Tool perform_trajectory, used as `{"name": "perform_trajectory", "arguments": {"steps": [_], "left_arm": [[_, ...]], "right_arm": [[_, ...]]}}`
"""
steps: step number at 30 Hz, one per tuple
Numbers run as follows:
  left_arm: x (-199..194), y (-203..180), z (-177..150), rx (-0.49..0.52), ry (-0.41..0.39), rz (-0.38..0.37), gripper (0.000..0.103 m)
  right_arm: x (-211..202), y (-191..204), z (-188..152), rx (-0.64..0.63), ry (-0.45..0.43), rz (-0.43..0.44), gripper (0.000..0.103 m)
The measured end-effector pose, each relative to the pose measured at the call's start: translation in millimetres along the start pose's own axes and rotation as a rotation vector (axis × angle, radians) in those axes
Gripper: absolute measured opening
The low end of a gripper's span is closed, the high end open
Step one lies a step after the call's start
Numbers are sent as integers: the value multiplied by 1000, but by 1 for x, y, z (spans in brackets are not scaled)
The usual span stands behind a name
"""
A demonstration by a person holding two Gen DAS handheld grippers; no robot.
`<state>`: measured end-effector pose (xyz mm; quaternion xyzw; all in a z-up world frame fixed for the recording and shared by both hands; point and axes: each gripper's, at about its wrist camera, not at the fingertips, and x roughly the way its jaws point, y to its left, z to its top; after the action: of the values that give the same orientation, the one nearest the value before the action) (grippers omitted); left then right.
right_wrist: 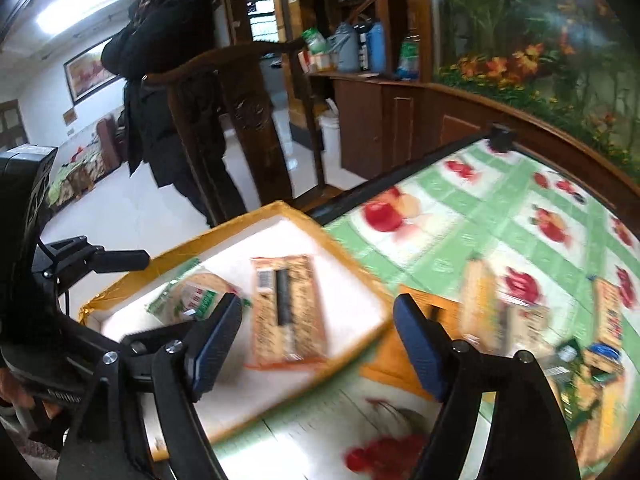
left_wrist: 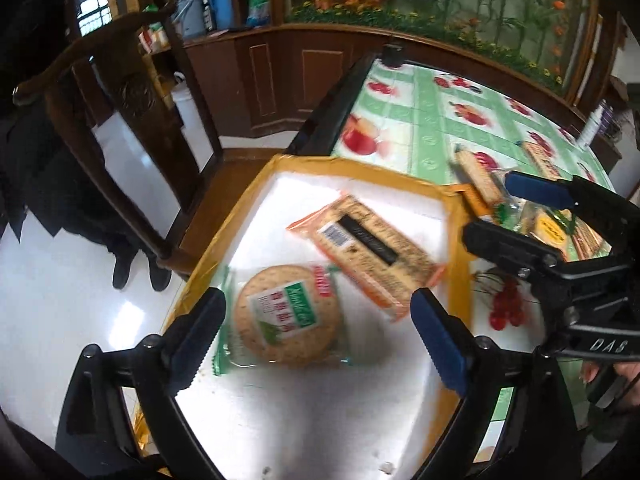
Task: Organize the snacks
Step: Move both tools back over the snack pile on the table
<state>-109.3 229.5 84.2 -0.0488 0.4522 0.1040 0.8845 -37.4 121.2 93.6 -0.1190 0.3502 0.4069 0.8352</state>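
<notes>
Snacks remain on the worktop (right_wrist: 460, 208): loose cracker packs (right_wrist: 484, 304) lie right of the tray (right_wrist: 348, 268), just ahead of the right gripper (right_wrist: 316, 344), fingers apart and empty. Left gripper (left_wrist: 316, 332), also open, hangs over the tray's round biscuit pack (left_wrist: 288, 316), so right is nearer.

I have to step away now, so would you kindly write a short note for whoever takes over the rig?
Left gripper: open, empty, above the box.
Right gripper: open, empty, over the box's near edge.
Done: round biscuit pack and rectangular cracker pack lie in the box.
Left: several snack packs remain on the tablecloth beside the box; move them in.
</notes>
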Motion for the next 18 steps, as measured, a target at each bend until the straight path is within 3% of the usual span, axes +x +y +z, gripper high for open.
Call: {"name": "perform_trajectory", "arguments": {"steps": [10,18], "left_arm": [[-20,-67,19,61,-29,-126,97],[8,-126,55,107,7,-132,98]], "right_arm": [[-67,-80,-55,118,-11,-166,80],[-89,-113,-88,218,-20,-184,80]]}}
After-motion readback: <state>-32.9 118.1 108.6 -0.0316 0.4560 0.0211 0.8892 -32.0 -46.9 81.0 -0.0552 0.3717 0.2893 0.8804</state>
